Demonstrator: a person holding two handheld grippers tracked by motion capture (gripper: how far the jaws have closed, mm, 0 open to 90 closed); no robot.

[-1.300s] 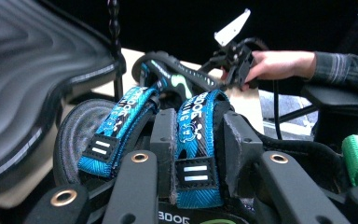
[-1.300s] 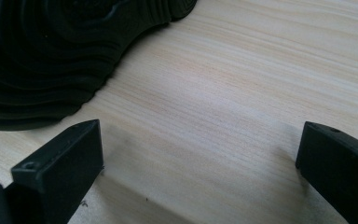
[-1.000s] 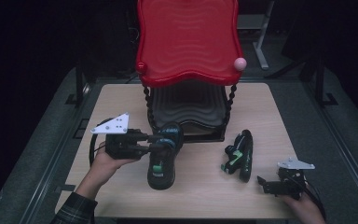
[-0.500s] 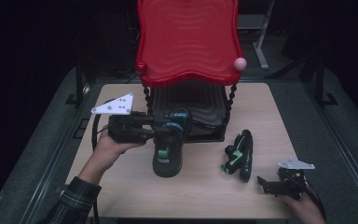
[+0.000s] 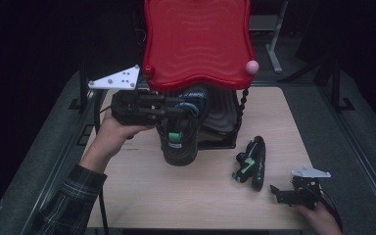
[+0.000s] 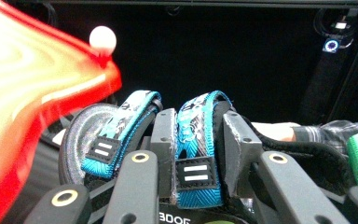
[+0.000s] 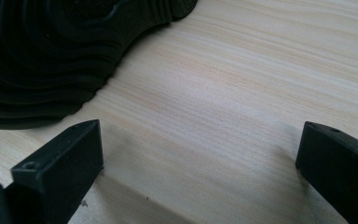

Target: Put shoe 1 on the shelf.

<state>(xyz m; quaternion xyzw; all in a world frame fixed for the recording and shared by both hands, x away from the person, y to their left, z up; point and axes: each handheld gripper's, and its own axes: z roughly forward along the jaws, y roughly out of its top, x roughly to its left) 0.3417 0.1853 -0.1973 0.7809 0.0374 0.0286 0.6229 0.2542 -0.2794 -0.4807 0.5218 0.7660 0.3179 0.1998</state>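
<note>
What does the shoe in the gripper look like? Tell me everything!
The sandal is black with two bright blue patterned straps and a green tab. It looks like rubber and woven fabric. The left hand-held gripper is clamped on one strap, holding the sandal above the wooden table, toe hanging down, just under the red shelf of the black stand. Its partner lies on the table.

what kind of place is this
Probably a lab or studio set up for recording: a lone wooden table in a darkened room, a two-tier red rack, and a sandal lifted with a handheld left gripper.
</note>
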